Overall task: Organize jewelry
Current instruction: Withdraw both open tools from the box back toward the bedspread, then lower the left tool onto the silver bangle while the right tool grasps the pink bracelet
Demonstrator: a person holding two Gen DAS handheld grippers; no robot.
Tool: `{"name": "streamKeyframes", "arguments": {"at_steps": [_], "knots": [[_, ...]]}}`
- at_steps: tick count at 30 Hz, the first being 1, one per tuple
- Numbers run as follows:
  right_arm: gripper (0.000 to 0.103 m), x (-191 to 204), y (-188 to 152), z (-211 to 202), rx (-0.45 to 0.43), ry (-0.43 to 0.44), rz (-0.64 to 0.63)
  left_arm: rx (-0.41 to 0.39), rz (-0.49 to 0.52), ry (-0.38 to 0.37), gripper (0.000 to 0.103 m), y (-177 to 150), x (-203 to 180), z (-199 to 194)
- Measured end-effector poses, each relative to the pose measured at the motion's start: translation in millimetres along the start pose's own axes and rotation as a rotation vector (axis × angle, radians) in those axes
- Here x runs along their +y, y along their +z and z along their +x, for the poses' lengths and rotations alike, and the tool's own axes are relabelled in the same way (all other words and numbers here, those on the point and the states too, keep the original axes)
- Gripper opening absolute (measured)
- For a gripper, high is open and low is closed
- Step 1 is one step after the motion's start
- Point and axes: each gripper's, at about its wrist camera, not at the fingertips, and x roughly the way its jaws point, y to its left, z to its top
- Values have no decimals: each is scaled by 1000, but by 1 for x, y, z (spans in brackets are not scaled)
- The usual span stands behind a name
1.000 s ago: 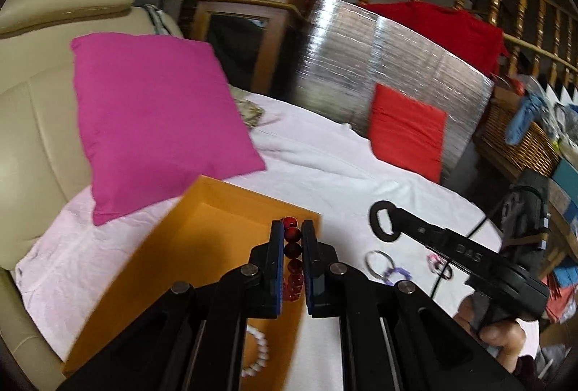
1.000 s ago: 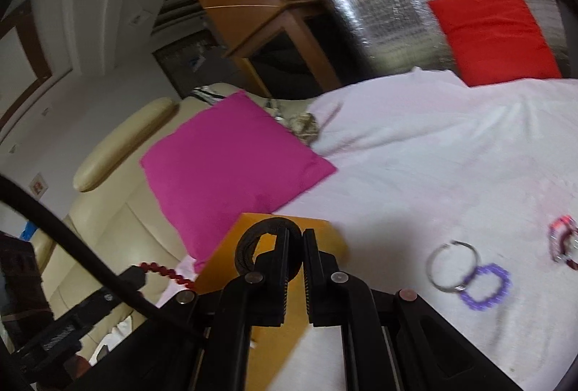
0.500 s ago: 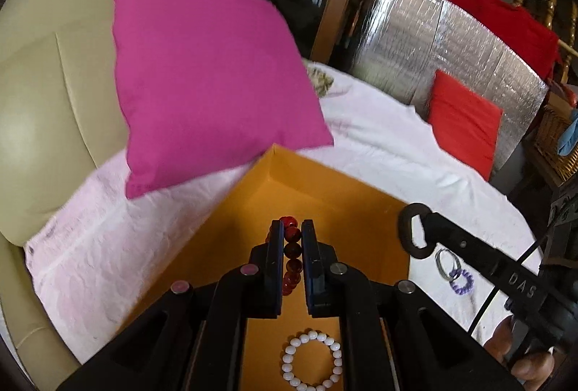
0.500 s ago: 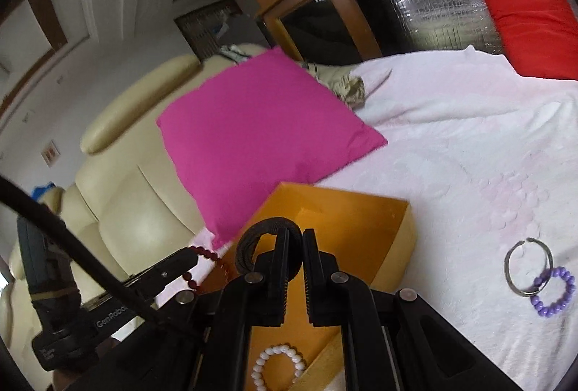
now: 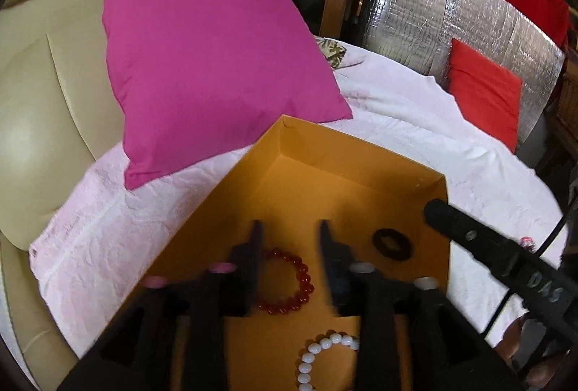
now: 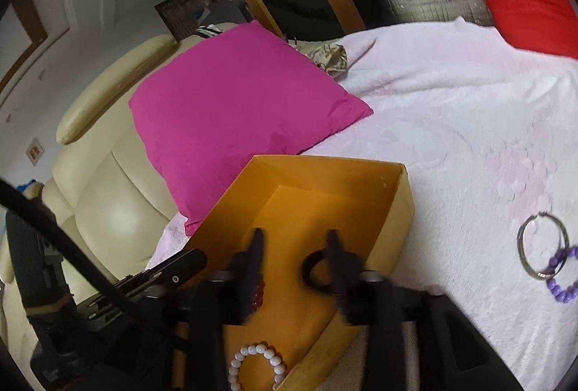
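Observation:
An orange box (image 5: 361,142) sits on the pale pink bed sheet. On its floor lie a red bead bracelet (image 5: 285,282), a black band (image 5: 392,244) and a white bead bracelet (image 5: 325,362). My left gripper (image 5: 290,246) hovers over the red bracelet; its jaws are opening, and the bracelet lies loose below them. My right gripper (image 6: 295,246) is over the box (image 6: 325,161), jaws opening, with the black band (image 6: 314,270) free beside its right finger. A silver bangle (image 6: 542,246) and a purple bead bracelet (image 6: 561,279) lie on the sheet at the right.
A magenta cushion (image 5: 209,66) leans on the cream sofa back (image 5: 43,102) just behind the box. A red cushion (image 5: 484,91) stands against a silver foil panel (image 5: 433,15) at the far right. A small pink piece (image 5: 527,241) lies on the sheet.
Both grippers came down over the orange box and opened. The red bracelet left the left jaws and the black band left the right jaws; both now lie in the box.

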Motion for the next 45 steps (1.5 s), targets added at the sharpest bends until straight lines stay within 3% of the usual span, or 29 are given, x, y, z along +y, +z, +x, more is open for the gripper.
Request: {"name": "streamKeyframes", "arguments": {"at_steps": [11,15,20,27,32,45], "knots": [[49,-26,9,-42,-95,-85,46,-112,40,95,69,3,-23,-16],[49,-44,11,-62,-108,-140,72,-174,130,115,78,1,-56,-27],[49,-72,13,-89,-121,-204,110,-232,248,100,79,-4,-102,-41],[49,-115,15,-127,-146,-291,160,-236,329,21,79,-13,-154,-47],[49,-141,9,-147,-130,-344,172,-209,327,-29,79,-19,-182,-47],[49,-202,-6,-205,-81,-441,246,-173,384,-72,79,-46,-250,-41]]}}
